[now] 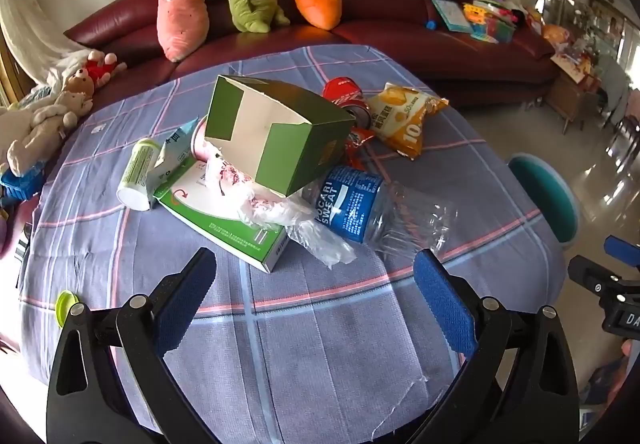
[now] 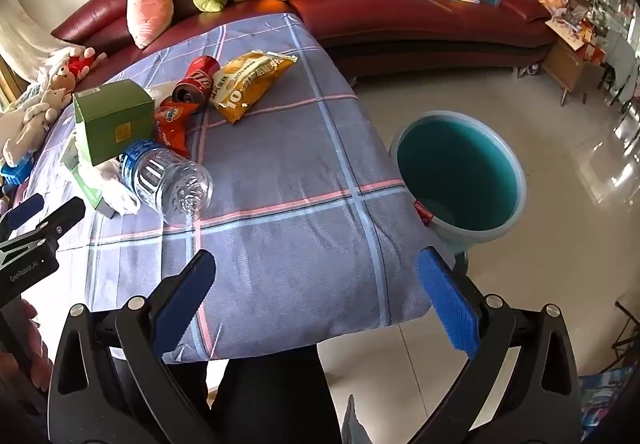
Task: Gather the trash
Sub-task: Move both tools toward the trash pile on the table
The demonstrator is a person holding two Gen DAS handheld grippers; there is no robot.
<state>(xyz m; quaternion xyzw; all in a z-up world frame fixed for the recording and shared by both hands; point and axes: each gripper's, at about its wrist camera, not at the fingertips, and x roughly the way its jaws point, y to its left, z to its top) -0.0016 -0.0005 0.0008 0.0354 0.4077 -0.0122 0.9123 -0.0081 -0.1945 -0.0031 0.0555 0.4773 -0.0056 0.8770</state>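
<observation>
Trash lies in a pile on the checked tablecloth (image 1: 280,324): a green open carton (image 1: 288,136), a clear Pocari Sweat bottle (image 1: 360,208), a flat green-and-white box (image 1: 224,220), crumpled plastic wrap (image 1: 276,208), a red cola can (image 1: 346,96), a yellow snack bag (image 1: 408,116) and a small white-green tube (image 1: 138,172). My left gripper (image 1: 314,300) is open and empty, just short of the pile. My right gripper (image 2: 316,300) is open and empty over the table's near right corner. A teal bin (image 2: 460,176) stands on the floor right of the table.
A red sofa (image 2: 400,4) with plush toys and books curves behind the table. More stuffed toys lie at the far left (image 1: 44,116). A green lid (image 1: 66,304) sits at the table's left edge. Shiny tiled floor (image 2: 560,224) spreads to the right.
</observation>
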